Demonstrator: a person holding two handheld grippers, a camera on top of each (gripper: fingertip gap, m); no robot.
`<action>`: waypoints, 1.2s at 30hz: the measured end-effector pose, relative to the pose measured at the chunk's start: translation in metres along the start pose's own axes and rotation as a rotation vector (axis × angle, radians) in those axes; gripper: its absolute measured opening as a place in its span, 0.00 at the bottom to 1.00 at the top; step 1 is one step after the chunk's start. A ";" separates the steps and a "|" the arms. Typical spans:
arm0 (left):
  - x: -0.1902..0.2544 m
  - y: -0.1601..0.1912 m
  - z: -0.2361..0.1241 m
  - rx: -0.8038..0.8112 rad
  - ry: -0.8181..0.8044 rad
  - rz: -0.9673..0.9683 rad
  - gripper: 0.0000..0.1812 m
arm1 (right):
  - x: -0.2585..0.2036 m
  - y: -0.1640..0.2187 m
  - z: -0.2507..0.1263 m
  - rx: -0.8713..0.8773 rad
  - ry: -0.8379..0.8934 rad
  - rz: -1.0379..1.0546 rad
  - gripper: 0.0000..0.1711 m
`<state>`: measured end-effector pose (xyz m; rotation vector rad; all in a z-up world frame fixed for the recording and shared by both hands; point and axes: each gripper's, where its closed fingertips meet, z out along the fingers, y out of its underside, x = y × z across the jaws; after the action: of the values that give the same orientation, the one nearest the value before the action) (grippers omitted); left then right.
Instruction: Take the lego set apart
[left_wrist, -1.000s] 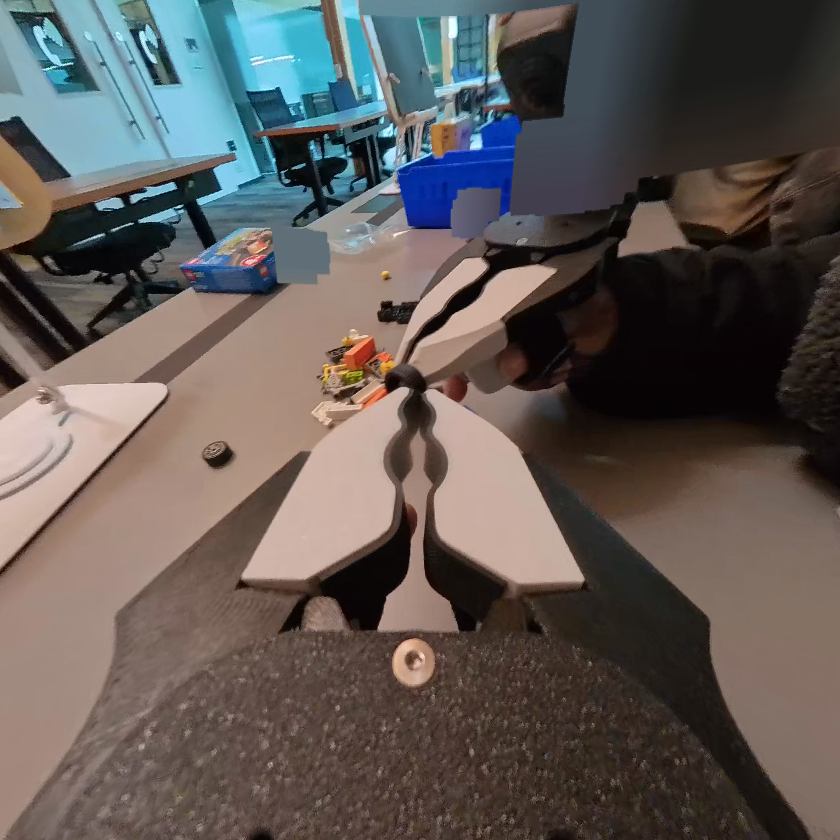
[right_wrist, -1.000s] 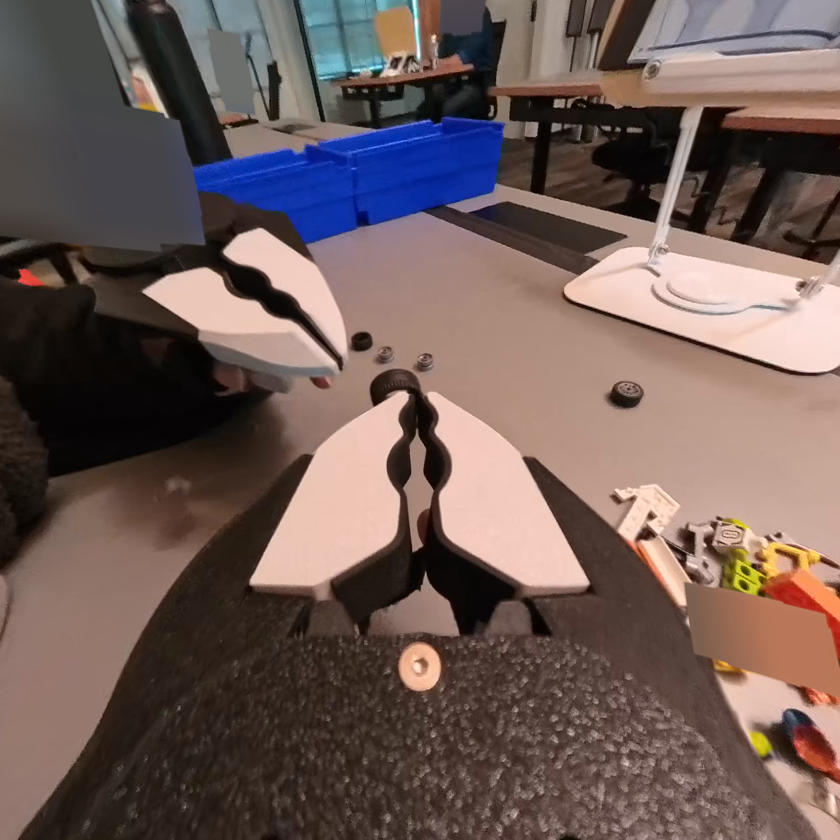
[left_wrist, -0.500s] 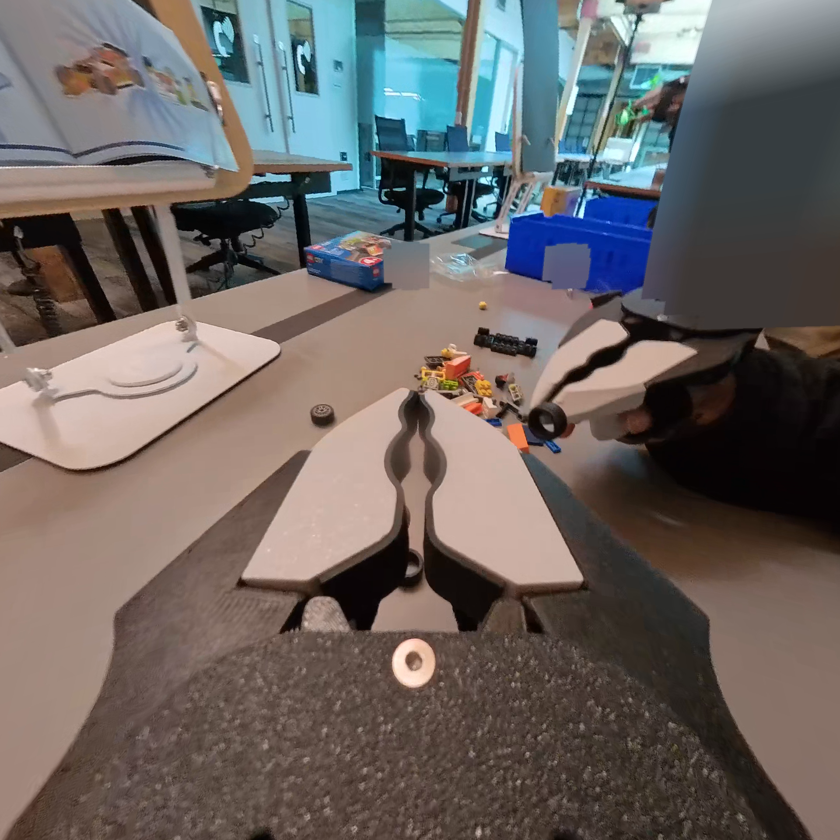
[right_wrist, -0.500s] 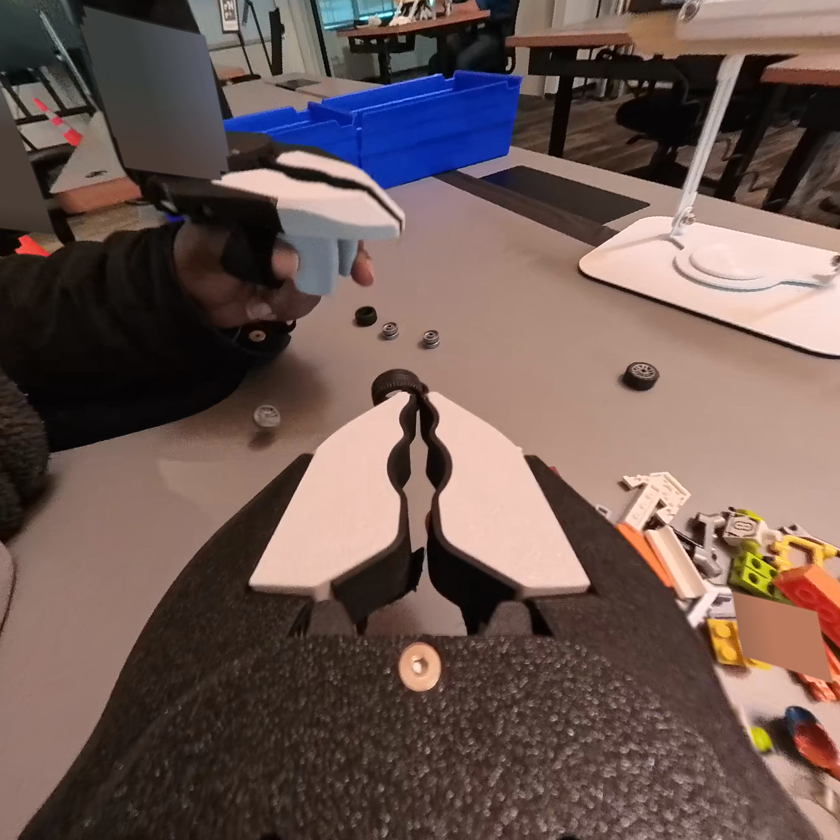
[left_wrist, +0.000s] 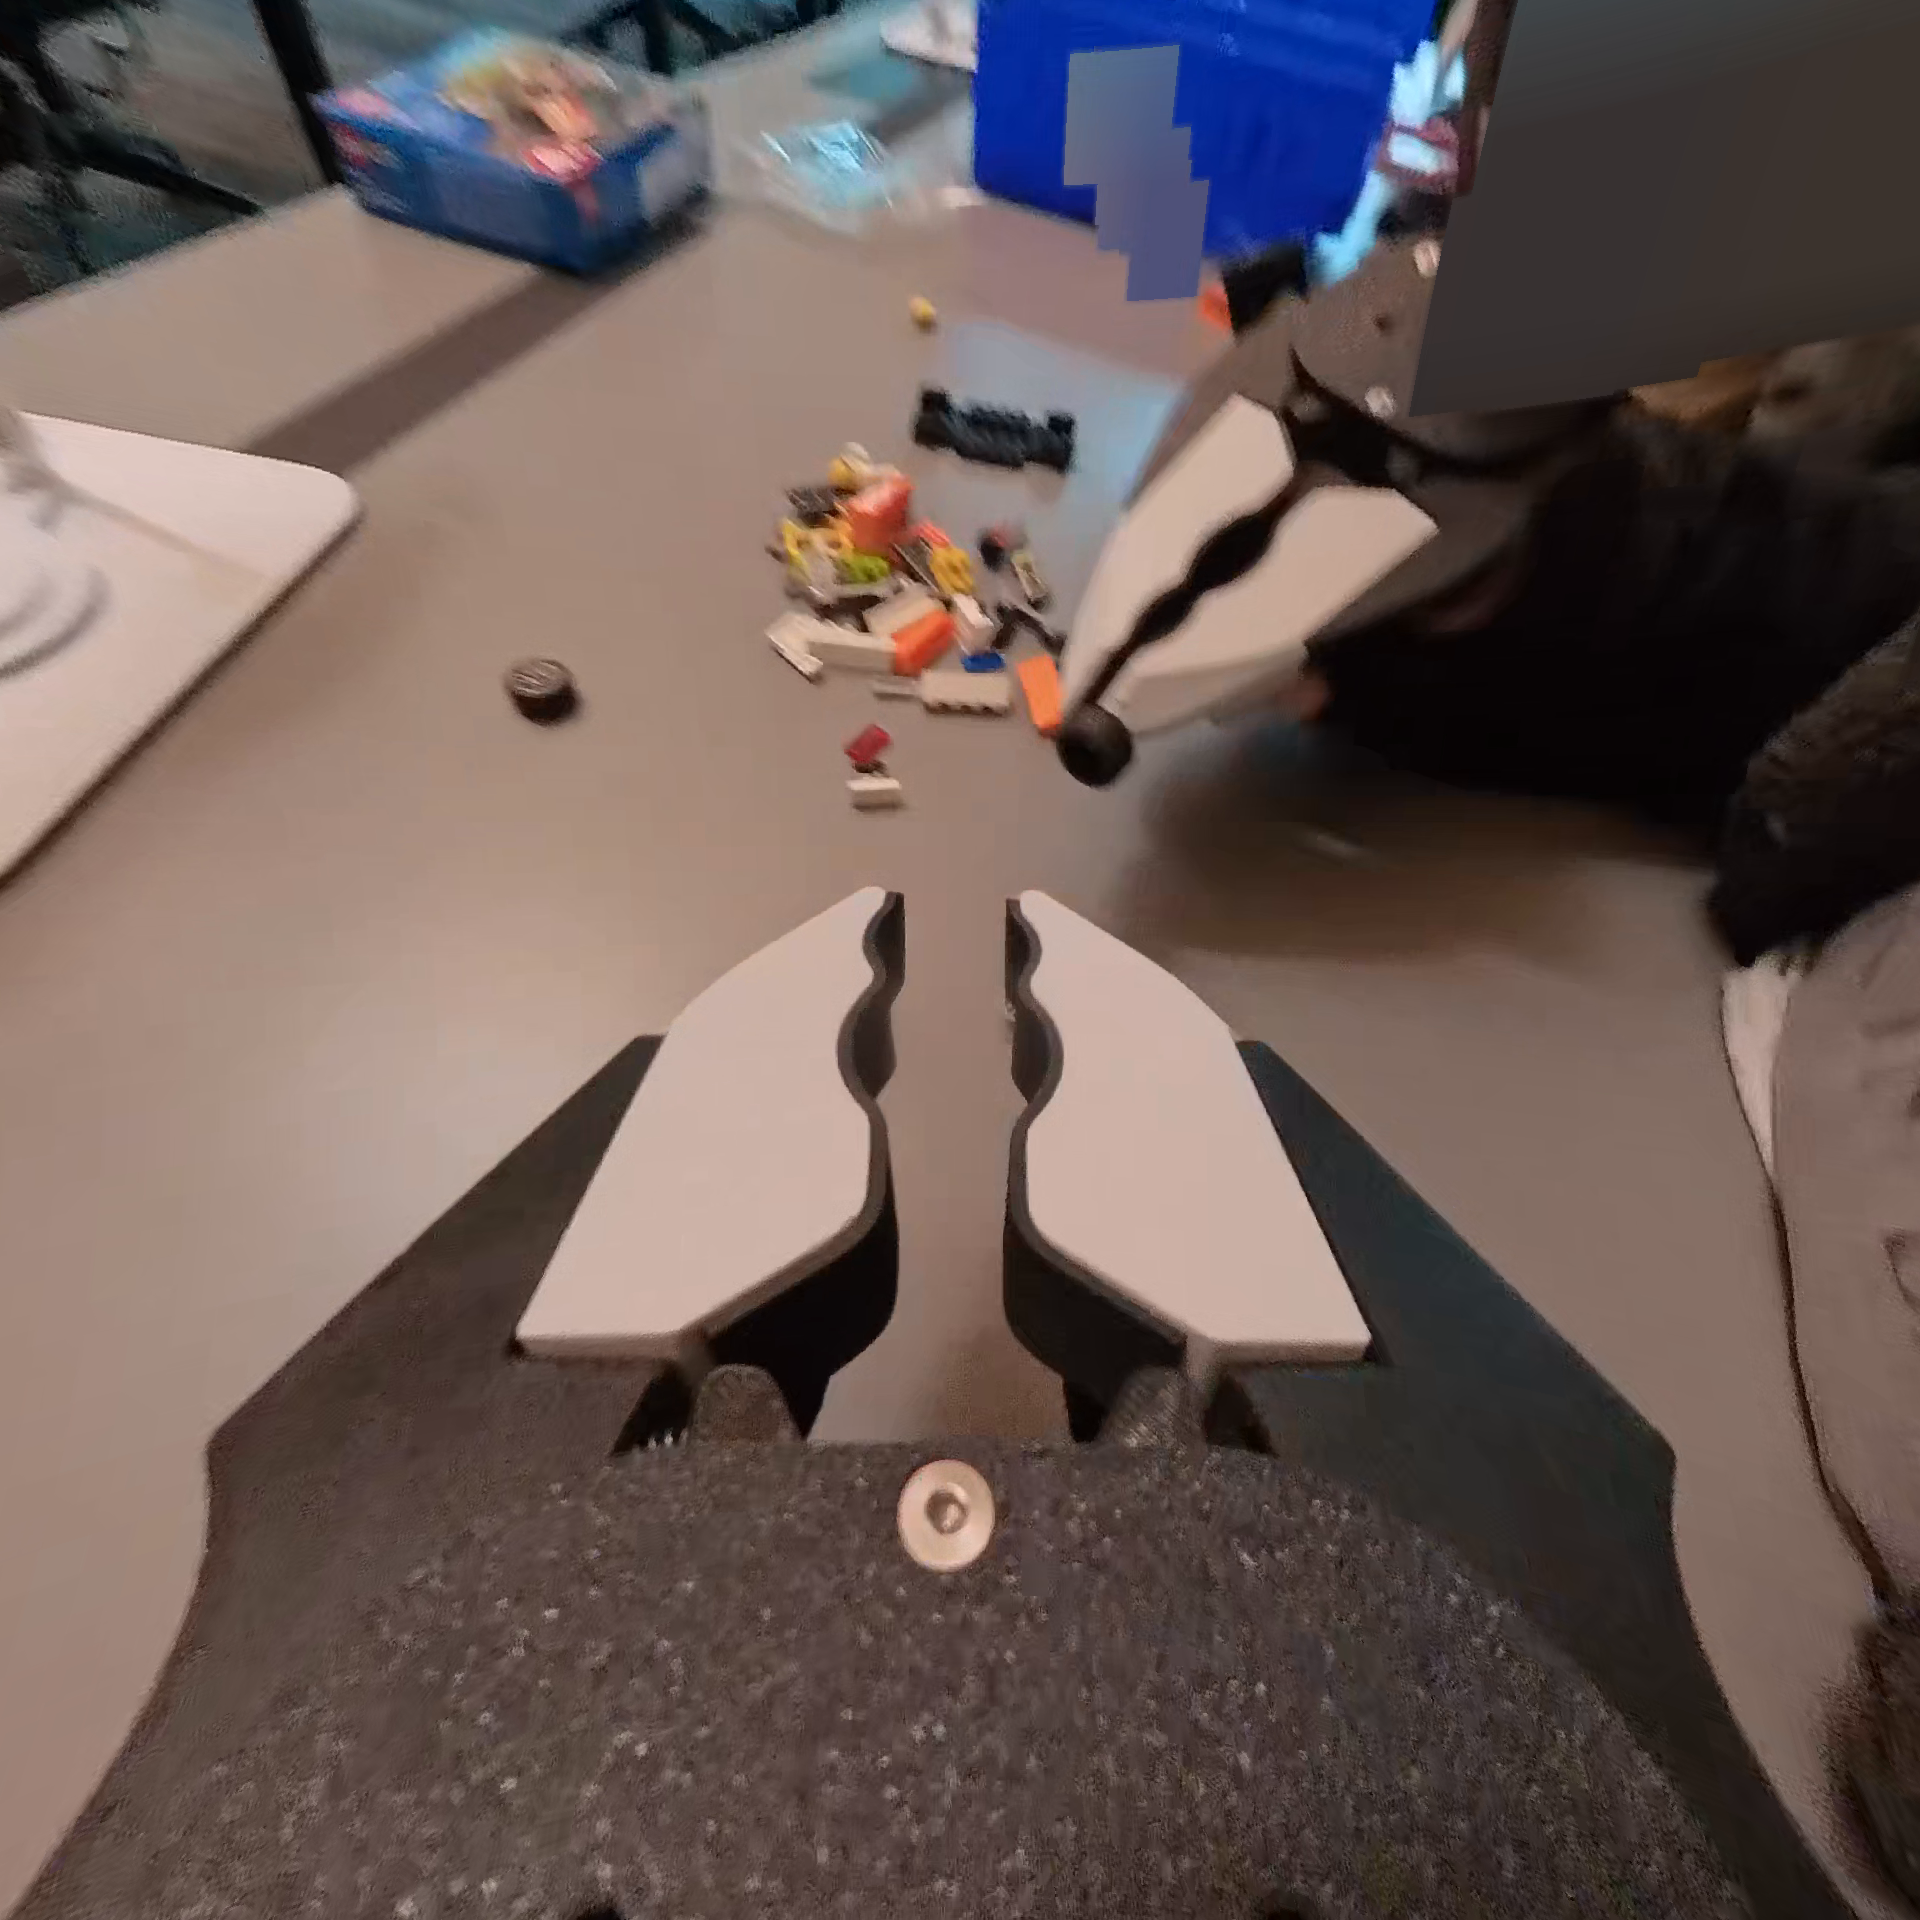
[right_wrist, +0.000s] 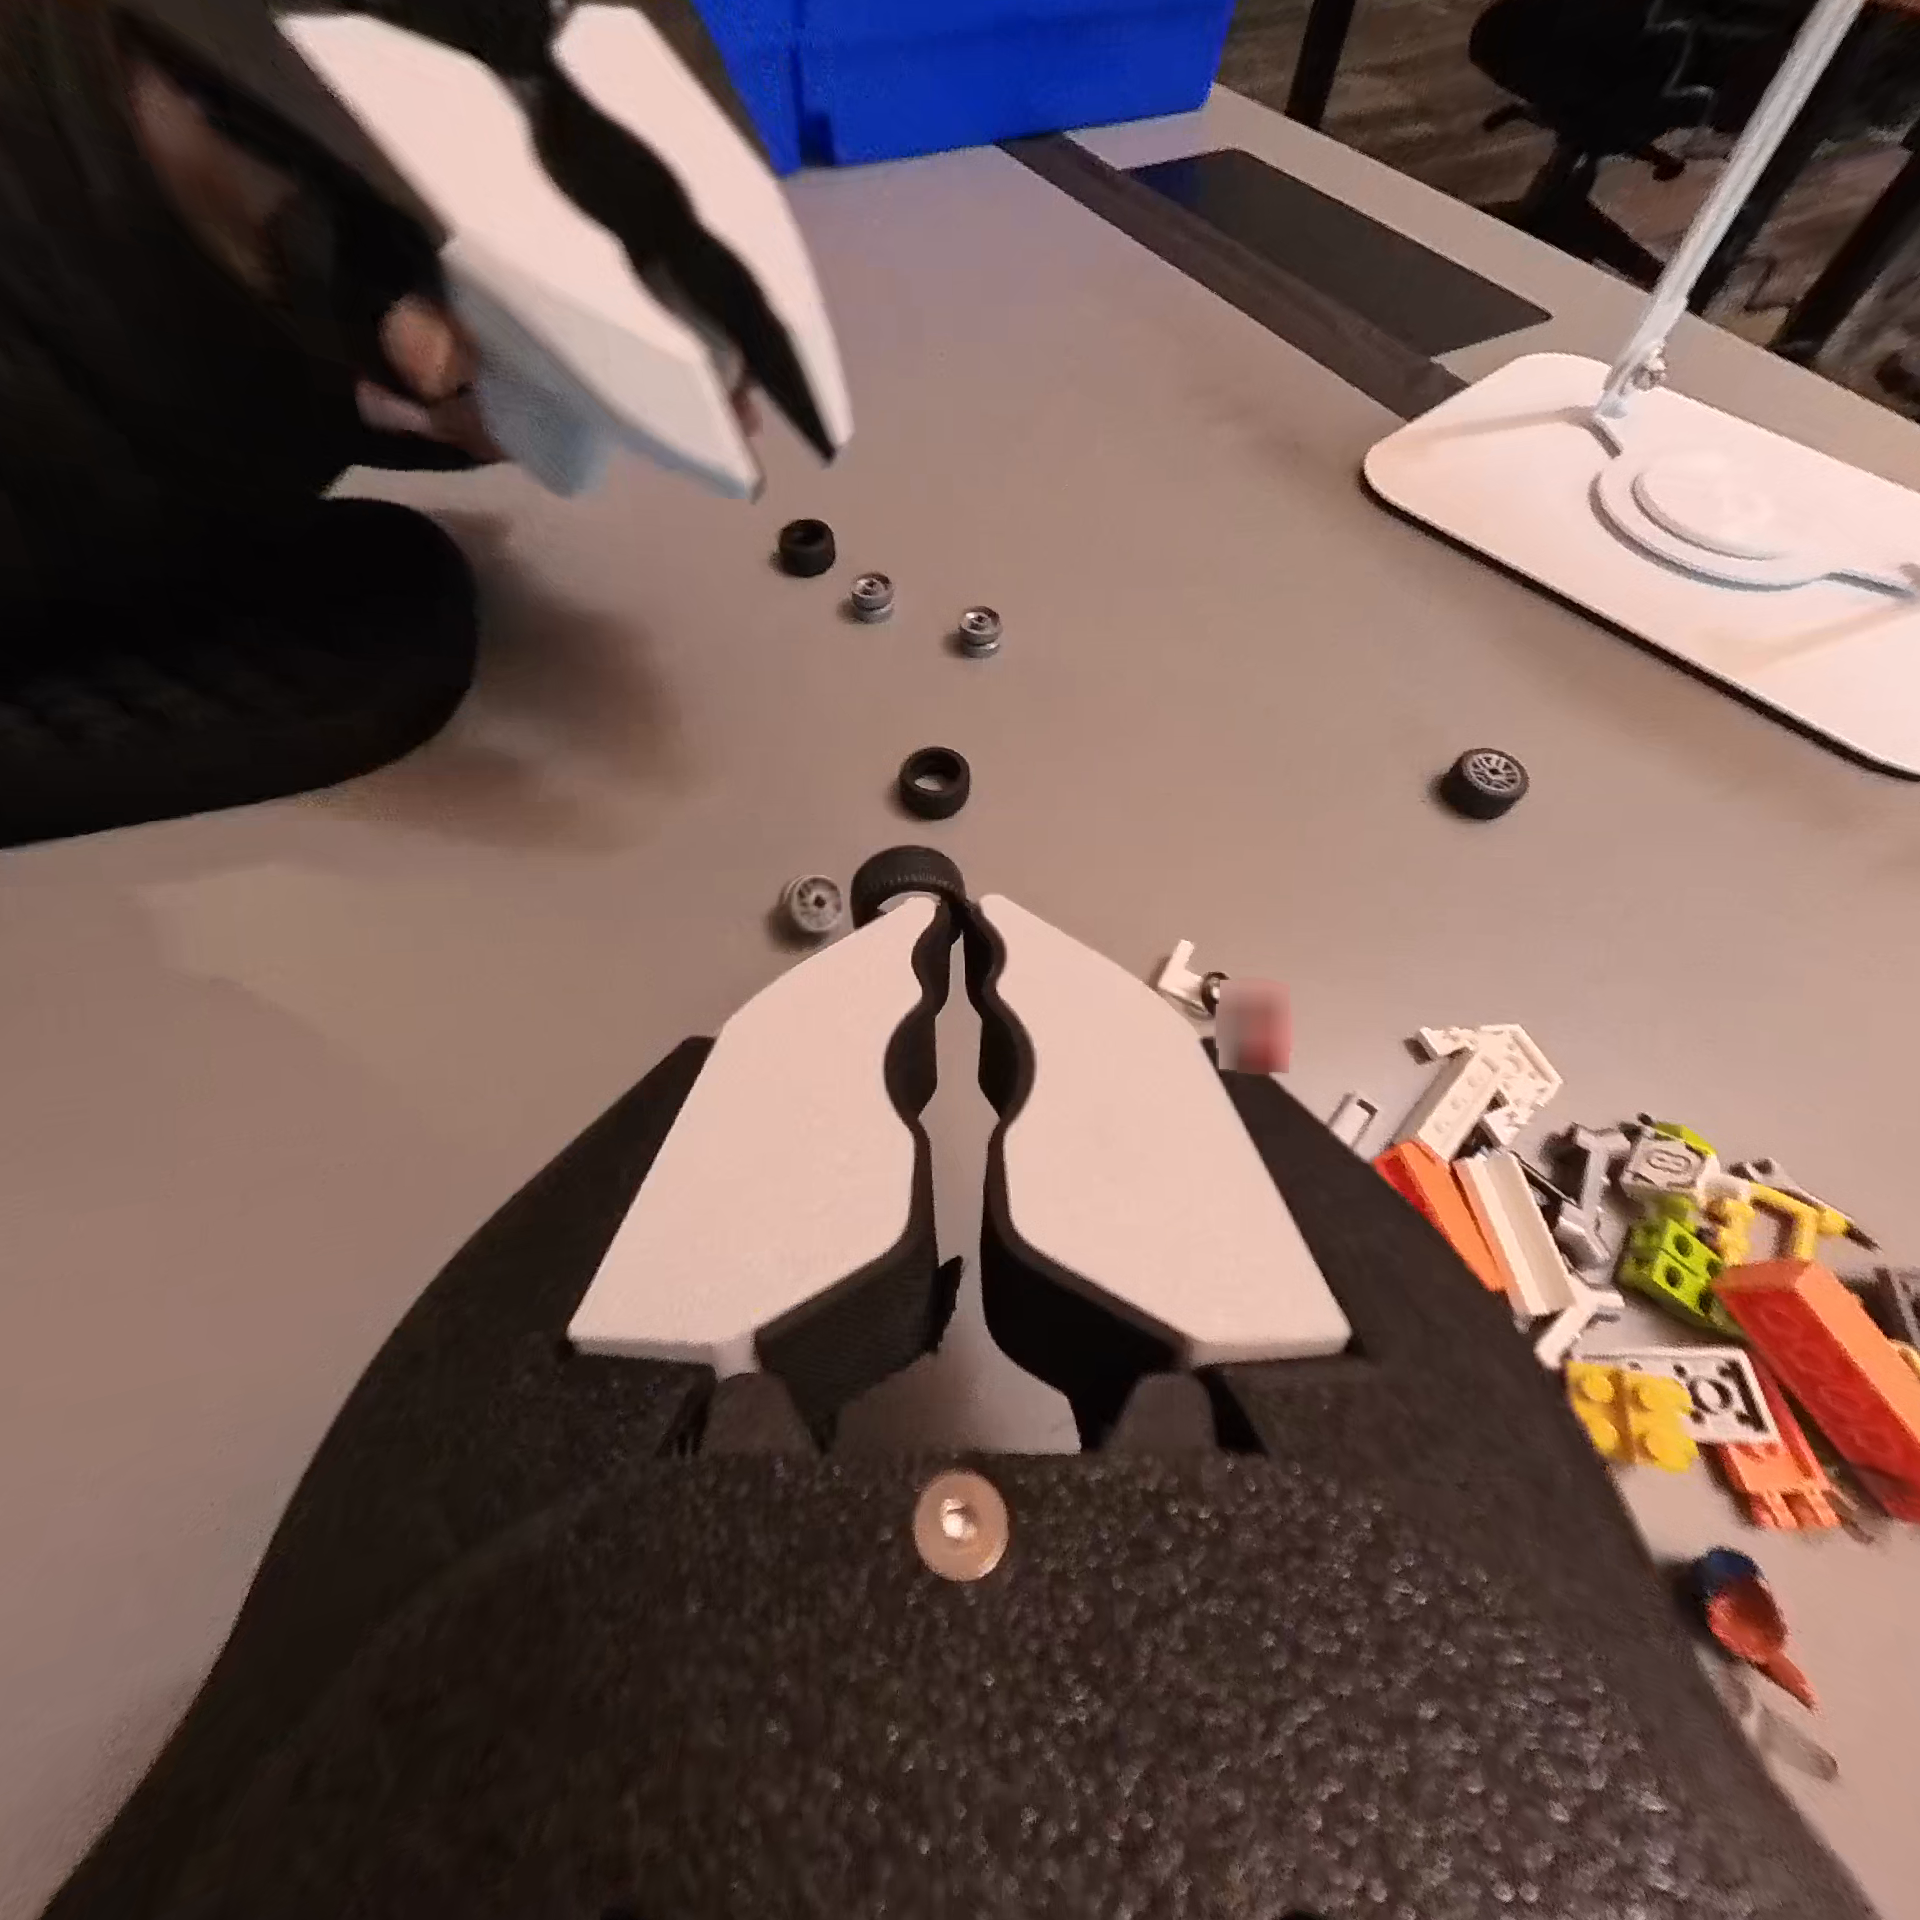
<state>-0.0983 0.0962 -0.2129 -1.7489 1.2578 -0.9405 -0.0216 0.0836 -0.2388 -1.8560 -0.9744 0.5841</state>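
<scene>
My right gripper (right_wrist: 951, 912) is shut on a small black tyre (right_wrist: 909, 876) just above the grey table. In the left wrist view the same gripper (left_wrist: 1101, 722) holds the tyre (left_wrist: 1094, 750) at the right of the loose brick pile (left_wrist: 894, 582). My left gripper (left_wrist: 951, 909) is open and empty over bare table. In the right wrist view it (right_wrist: 795, 468) hangs open at the upper left. Two black tyres (right_wrist: 935, 781) (right_wrist: 805, 545), grey hubs (right_wrist: 812, 902) (right_wrist: 873, 597) and a whole wheel (right_wrist: 1484, 781) lie loose on the table.
A brick pile (right_wrist: 1662, 1247) lies right of my right gripper. A white stand base (right_wrist: 1662, 520) sits at the far right, a blue bin (left_wrist: 1195, 104) and a set box (left_wrist: 509, 177) at the back. A black toothed piece (left_wrist: 992, 426) lies beyond the pile. Spacing between my two grippers at the tips: around 9 cm. Measured from the fingertips, the black toothed piece (left_wrist: 992, 426) is 25 cm or so from the right gripper and 35 cm from the left.
My left gripper has gone from shut to open and tilted down toward the table. My right gripper has kept the black tyre and come lower, nearer the loose tyres and hubs.
</scene>
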 end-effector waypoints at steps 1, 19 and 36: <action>0.008 0.005 0.007 -0.036 0.022 0.016 0.11 | 0.004 0.002 0.000 -0.007 0.019 0.006 0.01; -0.006 0.062 0.078 -0.507 -0.108 0.164 0.04 | 0.022 0.007 -0.038 0.028 0.107 0.059 0.01; 0.017 0.071 0.047 -0.539 -0.055 0.101 0.16 | 0.013 -0.004 -0.046 0.079 0.096 0.041 0.01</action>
<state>-0.0805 0.0725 -0.2943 -2.0712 1.6517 -0.5149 0.0180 0.0718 -0.2143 -1.8204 -0.8406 0.5448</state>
